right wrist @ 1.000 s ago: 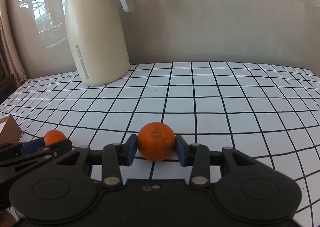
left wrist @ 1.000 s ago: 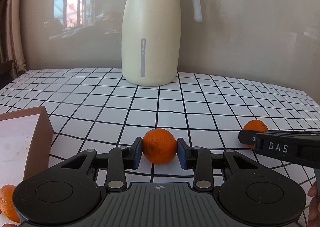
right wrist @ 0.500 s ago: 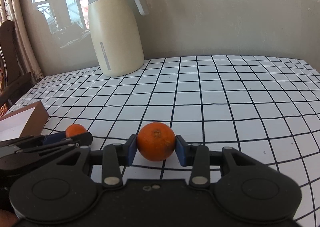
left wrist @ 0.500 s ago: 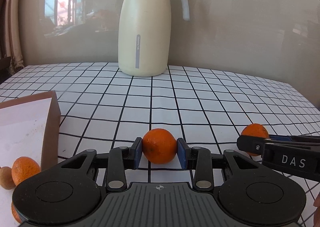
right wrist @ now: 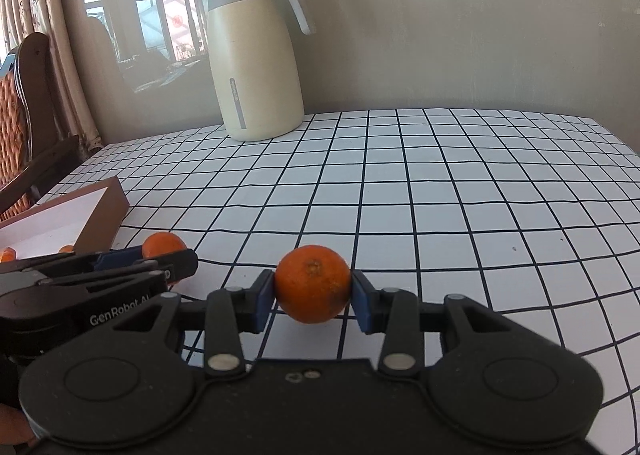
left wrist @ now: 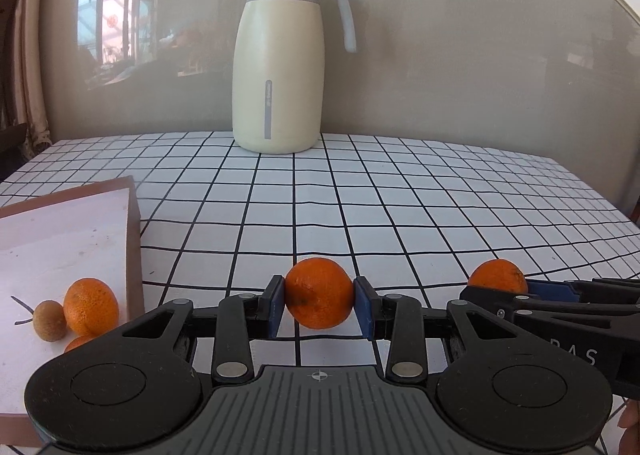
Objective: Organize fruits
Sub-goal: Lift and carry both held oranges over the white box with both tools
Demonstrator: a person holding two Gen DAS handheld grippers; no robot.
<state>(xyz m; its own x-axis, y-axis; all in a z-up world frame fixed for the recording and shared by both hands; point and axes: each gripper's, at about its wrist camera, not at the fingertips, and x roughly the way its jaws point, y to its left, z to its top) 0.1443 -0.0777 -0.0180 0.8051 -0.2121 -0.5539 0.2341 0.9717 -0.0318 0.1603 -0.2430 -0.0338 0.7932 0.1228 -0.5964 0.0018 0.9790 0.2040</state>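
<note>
Risk, drop: either fruit could slip out on the way to the box, since each is pinched only at its two sides, with nothing under it.
Risk, collision: both grippers carried close together; a nudge of one against the other near the box could knock a fruit loose.
Risk, box rim: a low approach could catch the brown wall of the box [left wrist: 134,247] and jolt the load.
Risk, crowding: orange in the box [left wrist: 91,306] and a small brown fruit [left wrist: 49,320] already touching near the right wall; a careless release there could set them rolling.
Left gripper [left wrist: 319,305]: closed to the width of the left-hand orange [left wrist: 319,293], blue pads pressed on both flanks.
Left-hand orange, position: centred between the fingertips, clear of the checked tablecloth [left wrist: 400,207].
Right gripper [right wrist: 313,295]: likewise clamped on the right-hand orange [right wrist: 313,283], held at mid-height between the pads.
Right-hand orange, position: raised above the cloth, just right of the left gripper, farther from the box.
Box contents: possibly another orange low in the box, mostly hidden behind the left gripper's body; hard to say.
Thermos jug [left wrist: 280,63]: far edge of the table, well apart from both loads.
</note>
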